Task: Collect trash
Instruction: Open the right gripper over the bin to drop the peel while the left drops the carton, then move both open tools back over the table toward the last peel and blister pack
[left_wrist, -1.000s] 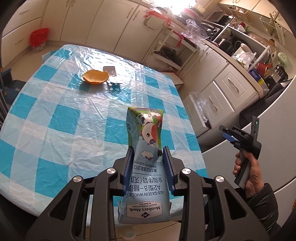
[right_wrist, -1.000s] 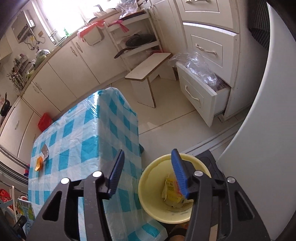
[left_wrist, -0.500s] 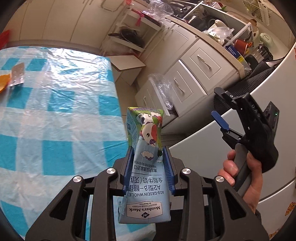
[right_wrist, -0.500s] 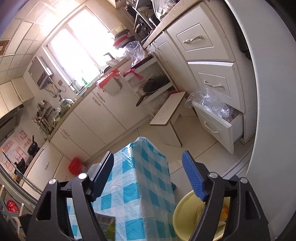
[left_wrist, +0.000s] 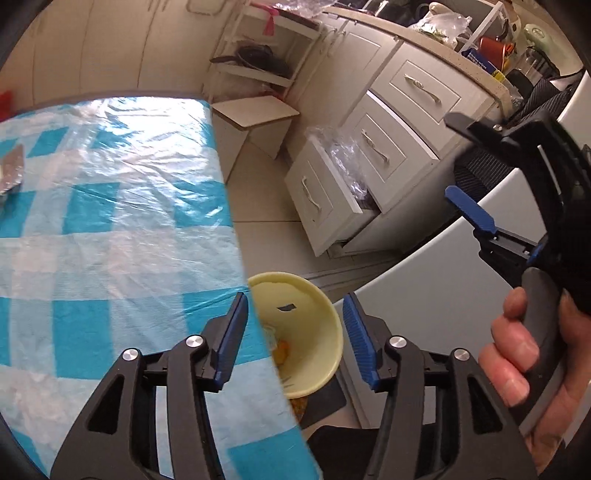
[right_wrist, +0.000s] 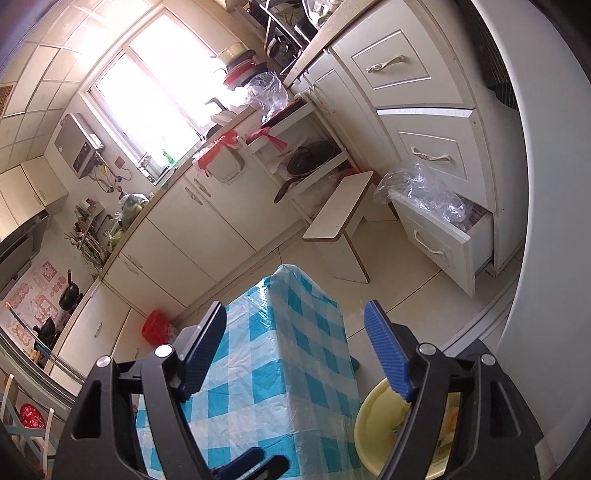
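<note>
The left claw points down over the edge of the counter, which carries a blue-and-white checked cloth under clear plastic film. Its jaws are opening and nothing sits between the blue pads. Directly below and between the pads stands the yellow bin on the floor, just beside the counter's edge. Trash lies at the bottom of the bin; an orange scrap is visible there, and the rest is partly hidden by the counter edge.

The right claw is apart, with nothing between its pads. In the left wrist view it appears at the right, gripped by the person's hand around the handle. In the right wrist view the yellow bin shows at the lower right, partly behind the claw's right finger.

A flat silver wrapper lies on the counter at the far left edge of the left wrist view. Behind the bin, a lower drawer stands pulled out, with crumpled clear plastic in it. A small white stool stands beside the counter's far end.
</note>
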